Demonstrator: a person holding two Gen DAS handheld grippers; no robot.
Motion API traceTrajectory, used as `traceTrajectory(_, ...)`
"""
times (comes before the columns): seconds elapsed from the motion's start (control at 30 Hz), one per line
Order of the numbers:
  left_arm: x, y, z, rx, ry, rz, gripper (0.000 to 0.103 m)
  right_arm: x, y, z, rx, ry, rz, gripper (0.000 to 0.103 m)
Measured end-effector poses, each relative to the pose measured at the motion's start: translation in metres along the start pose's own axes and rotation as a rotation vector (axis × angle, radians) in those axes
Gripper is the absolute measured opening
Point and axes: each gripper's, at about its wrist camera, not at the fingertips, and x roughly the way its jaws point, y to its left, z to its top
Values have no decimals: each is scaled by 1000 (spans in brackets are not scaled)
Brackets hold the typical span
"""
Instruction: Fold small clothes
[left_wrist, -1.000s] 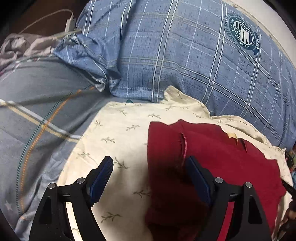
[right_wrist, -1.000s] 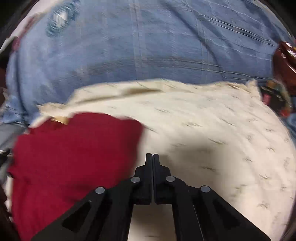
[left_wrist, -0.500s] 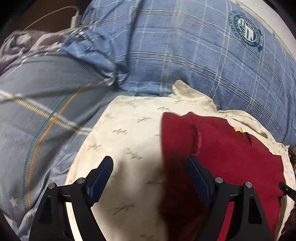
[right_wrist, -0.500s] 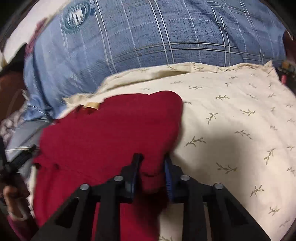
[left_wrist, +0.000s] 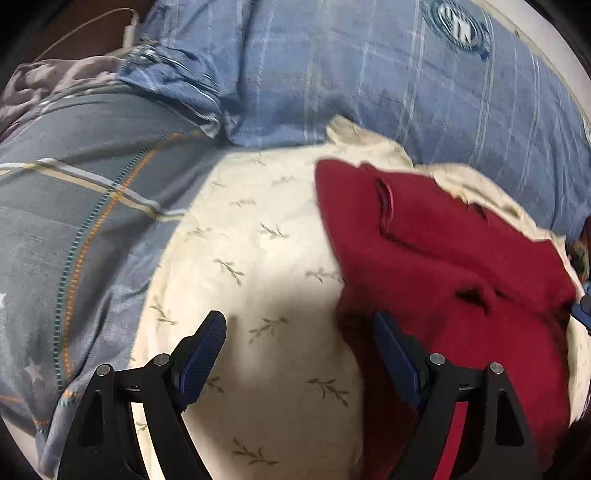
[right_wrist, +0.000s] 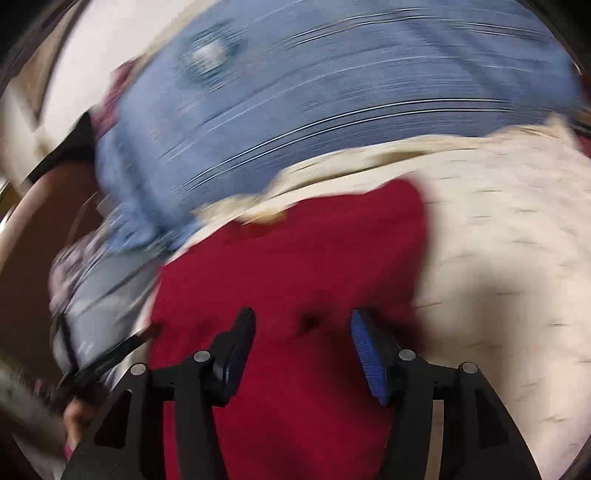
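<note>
A dark red garment (left_wrist: 461, 273) lies folded on a cream leaf-print cloth (left_wrist: 258, 258). In the left wrist view it fills the right side. My left gripper (left_wrist: 299, 332) is open and empty, above the cloth at the garment's left edge, its right finger over the red fabric. In the blurred right wrist view the garment (right_wrist: 295, 266) lies in the centre. My right gripper (right_wrist: 303, 325) is open, its jaws spread above the red fabric and holding nothing.
A blue plaid pillow (left_wrist: 369, 74) lies behind the cloth. A grey striped blanket (left_wrist: 74, 184) covers the bed at left. A white charger cable (left_wrist: 110, 22) runs at the far left. The cream cloth (right_wrist: 498, 240) extends to the right of the garment.
My right gripper went from shut to gripping a red fold, then opened and let it go. The garment's right side now lies folded over. My left gripper drifted left, staying open.
</note>
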Motion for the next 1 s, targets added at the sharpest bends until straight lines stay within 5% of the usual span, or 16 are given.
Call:
traceTrajectory(0.17, 0, -3, 1, 14, 6, -52, 81, 26, 54, 3, -127, 29, 60, 58)
traceTrajectory(0.3, 19, -11, 1, 64, 28, 6, 83, 53, 65, 1, -123, 94, 55, 57)
traceTrajectory(0.4, 24, -11, 4, 71, 8, 37, 83, 49, 47, 6, -98, 45, -37, 57)
traceTrajectory(0.57, 24, 10, 4, -25, 10, 32, 84, 20, -37, 8, 59, -6, -319, 56)
traceTrajectory(0.67, 24, 8, 2, -23, 4, 47, 85, 5, -63, -2, 109, -4, -261, 42)
traceTrajectory(0.77, 14, 4, -4, -27, 1, 59, 82, -21, -55, -11, 111, -27, -252, 48)
traceTrajectory(0.83, -1, 4, -11, -69, -10, 29, 82, -38, -48, -20, 82, -17, -223, 63)
traceTrajectory(1.0, -42, 9, -46, -106, -24, -42, 83, -63, -34, -48, 21, 17, -176, 68)
